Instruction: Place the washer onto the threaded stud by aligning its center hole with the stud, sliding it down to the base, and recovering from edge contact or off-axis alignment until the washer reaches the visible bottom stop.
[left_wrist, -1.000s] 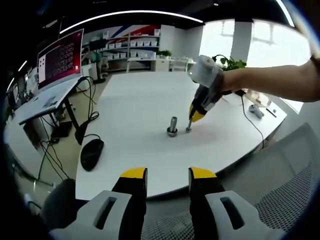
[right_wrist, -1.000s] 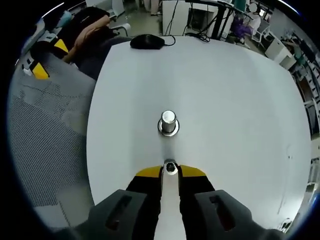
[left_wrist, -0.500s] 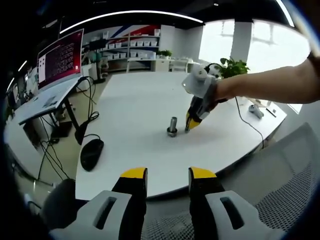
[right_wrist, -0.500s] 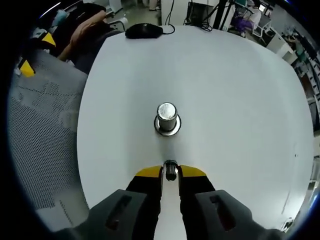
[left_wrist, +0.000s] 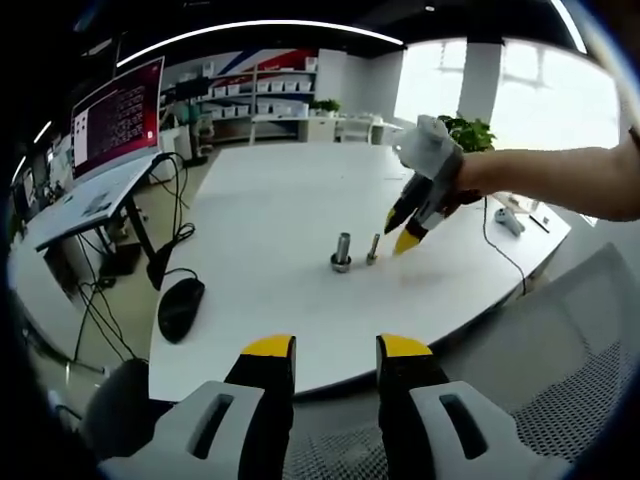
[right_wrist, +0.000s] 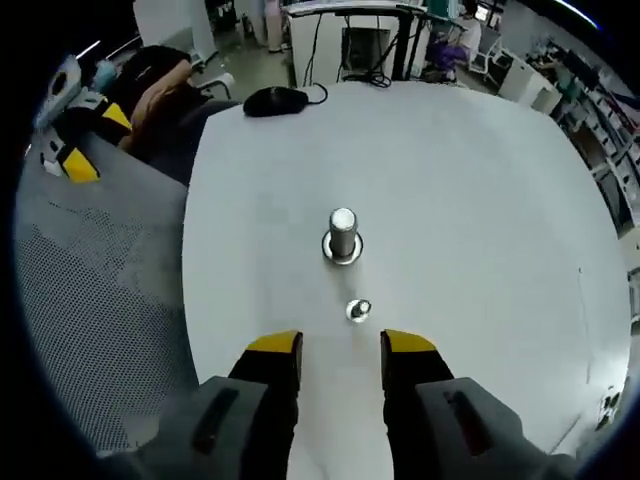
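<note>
In the right gripper view, the right gripper has its yellow-tipped jaws spread apart with nothing between them, hovering above the round white table. The small shiny metal washer lies on the tabletop just ahead of the gap between the jaws, apart from both tips. Just beyond the washer stands the upright silver threaded stud on its wider round base; the washer sits near that base but not on the stud. In the left gripper view the right gripper shows from the side, held by a person's hand, its jaws parted and raised off the table, near the small metal piece, which stands beside the stud. The left gripper hangs at the table's near edge, its jaws open and empty, well apart from both parts. A black computer mouse rests near the table's edge.
</note>
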